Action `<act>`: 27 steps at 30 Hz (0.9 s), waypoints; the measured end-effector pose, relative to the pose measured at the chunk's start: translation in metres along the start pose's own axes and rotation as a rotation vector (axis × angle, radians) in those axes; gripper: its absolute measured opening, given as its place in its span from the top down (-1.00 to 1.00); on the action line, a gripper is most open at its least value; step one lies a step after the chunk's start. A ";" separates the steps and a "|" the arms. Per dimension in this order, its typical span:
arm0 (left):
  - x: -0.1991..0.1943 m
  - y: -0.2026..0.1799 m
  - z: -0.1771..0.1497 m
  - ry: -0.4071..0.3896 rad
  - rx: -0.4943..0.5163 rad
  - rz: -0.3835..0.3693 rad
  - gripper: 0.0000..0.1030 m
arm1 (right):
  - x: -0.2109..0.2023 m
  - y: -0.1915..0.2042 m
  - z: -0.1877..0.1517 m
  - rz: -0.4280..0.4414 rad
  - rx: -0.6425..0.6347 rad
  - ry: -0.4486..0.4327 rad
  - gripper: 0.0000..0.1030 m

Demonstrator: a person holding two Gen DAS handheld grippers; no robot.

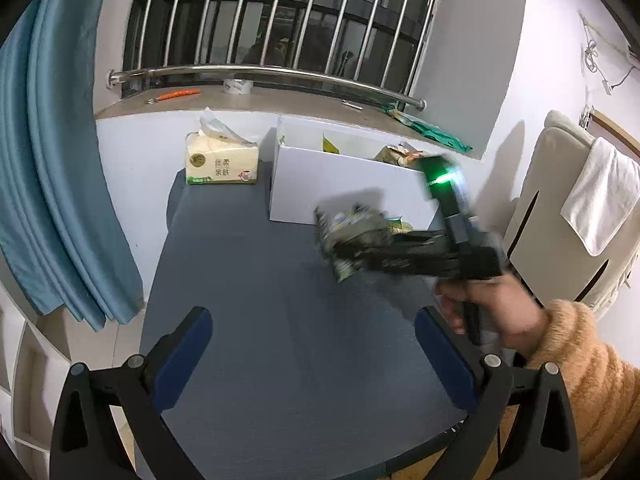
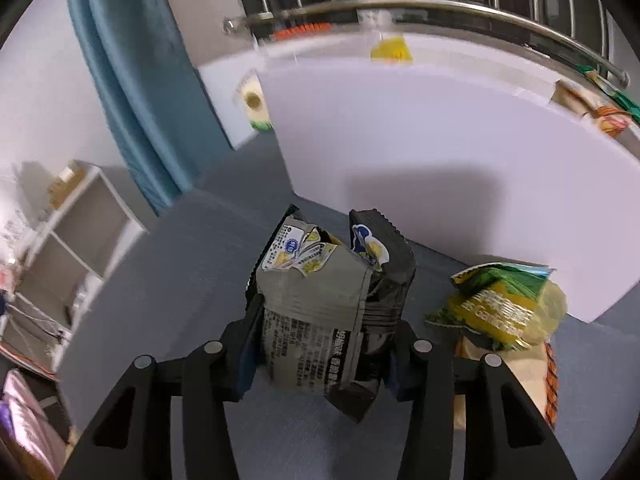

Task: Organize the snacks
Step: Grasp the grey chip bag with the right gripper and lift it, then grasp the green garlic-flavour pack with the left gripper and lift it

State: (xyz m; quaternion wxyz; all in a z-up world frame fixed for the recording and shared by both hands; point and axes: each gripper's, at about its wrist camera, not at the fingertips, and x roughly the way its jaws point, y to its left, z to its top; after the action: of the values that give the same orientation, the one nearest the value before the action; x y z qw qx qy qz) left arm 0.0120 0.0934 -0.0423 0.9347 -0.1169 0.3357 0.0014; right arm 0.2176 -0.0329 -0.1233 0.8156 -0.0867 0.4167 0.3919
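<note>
Right wrist view: our right gripper (image 2: 320, 364) is clenched on a crumpled grey and black snack packet (image 2: 320, 300), lifted off the grey table (image 2: 168, 280), with a green and yellow snack bag (image 2: 500, 304) lying just beside it. Our left gripper (image 1: 312, 344) hangs released over the table's near edge. Farther back, a white box (image 1: 344, 184) with snacks inside stands toward the far edge, a tissue pack (image 1: 220, 160) beside it.
</note>
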 end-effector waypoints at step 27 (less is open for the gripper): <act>0.256 -0.105 0.077 0.284 0.118 -0.010 -0.97 | -0.228 -0.101 -0.131 -0.161 0.341 -0.361 -0.06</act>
State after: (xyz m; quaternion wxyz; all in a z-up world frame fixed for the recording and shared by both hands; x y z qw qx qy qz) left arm 0.2676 -0.0112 -0.1229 0.8831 -0.0626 0.4633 -0.0396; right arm 0.1306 -0.2918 -0.0551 0.9082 0.0907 0.3161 0.2589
